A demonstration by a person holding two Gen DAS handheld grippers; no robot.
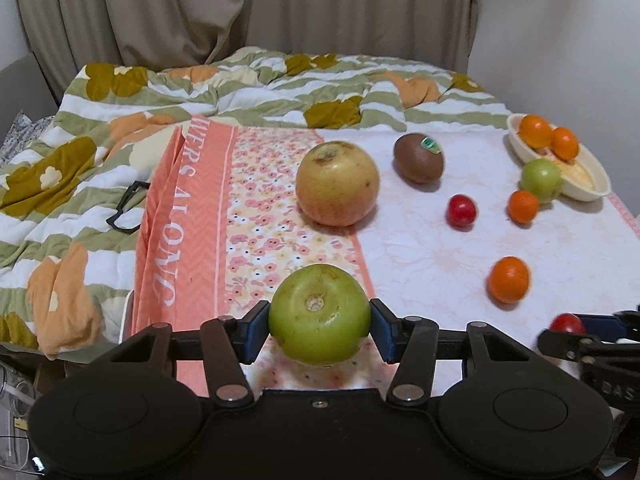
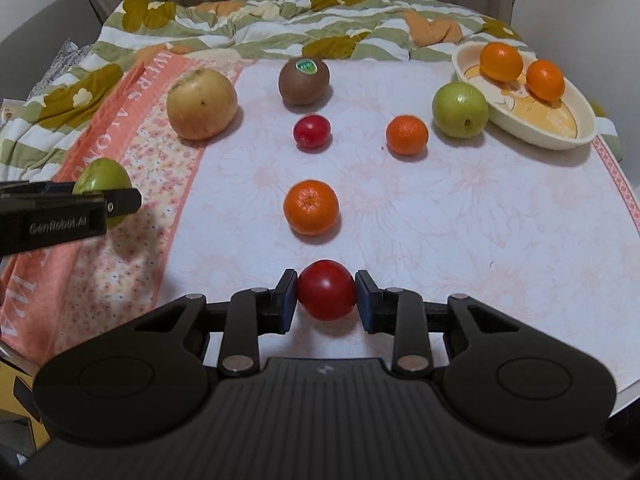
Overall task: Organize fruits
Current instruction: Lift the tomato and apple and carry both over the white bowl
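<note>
My left gripper (image 1: 319, 326) is shut on a green apple (image 1: 319, 314), held just above the pink floral cloth (image 1: 248, 216). My right gripper (image 2: 326, 294) is shut on a small red fruit (image 2: 326, 290) near the front of the pale tablecloth (image 2: 460, 220). The left gripper (image 2: 100, 200) with its green apple (image 2: 102, 178) shows at the left of the right wrist view. Loose on the cloth lie a large yellow apple (image 2: 202, 104), a kiwi (image 2: 304, 79), another red fruit (image 2: 312, 131), two tangerines (image 2: 311, 207) (image 2: 407, 135) and a second green apple (image 2: 460, 109).
A cream oval dish (image 2: 560, 128) at the far right holds two oranges (image 2: 501, 61) (image 2: 545, 79). A rumpled flowered quilt (image 1: 80, 152) covers the bed behind and to the left. Black glasses (image 1: 126, 208) lie on the quilt. Curtains (image 1: 200, 8) hang behind.
</note>
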